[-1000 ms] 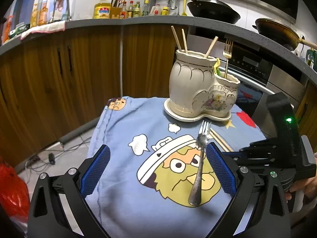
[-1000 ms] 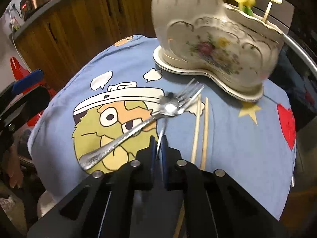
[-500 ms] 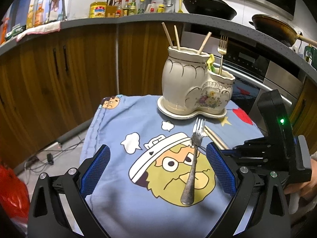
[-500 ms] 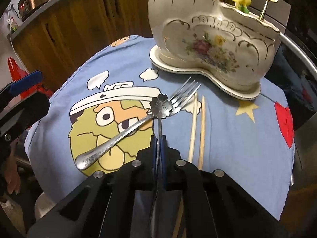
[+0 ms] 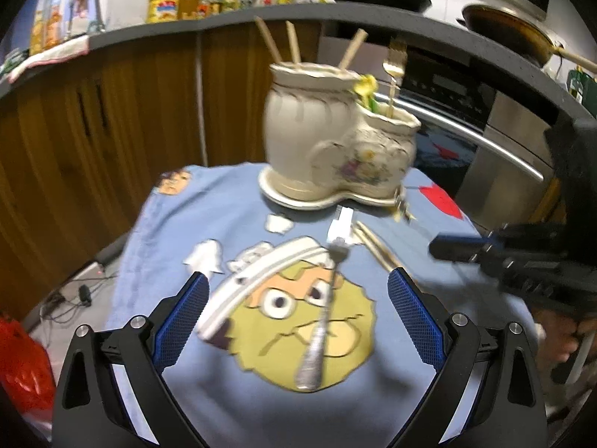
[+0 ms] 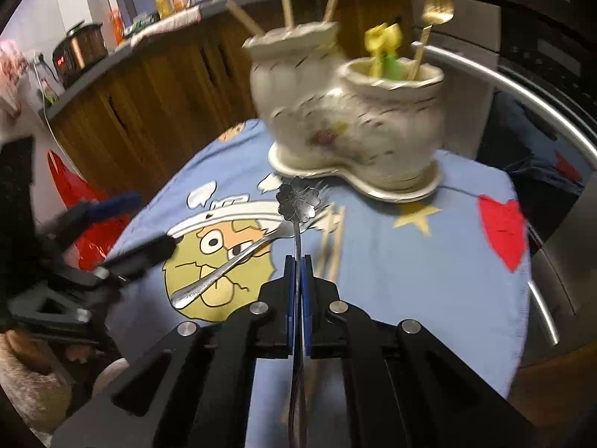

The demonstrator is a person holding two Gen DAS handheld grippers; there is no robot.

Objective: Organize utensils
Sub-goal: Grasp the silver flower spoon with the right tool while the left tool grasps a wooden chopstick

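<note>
1. Right gripper (image 6: 297, 261): jaws pressed together on the thin stem of a flower-headed utensil (image 6: 298, 199), whose head projects ahead of the jaws.
2. Left gripper (image 5: 296, 308): jaws spread wide, pinching nothing.
3. Silver fork (image 5: 321, 321) lies flat on the blue cartoon cloth (image 5: 179, 224) covering the tabletop, between the left jaws, tines pointing away.
4. Two chopsticks (image 6: 332, 246) lie just right of the right jaws.
5. Ceramic holder (image 6: 347, 119) stands ahead of both jaws, containing chopsticks and a gold fork (image 6: 434, 15).
</note>
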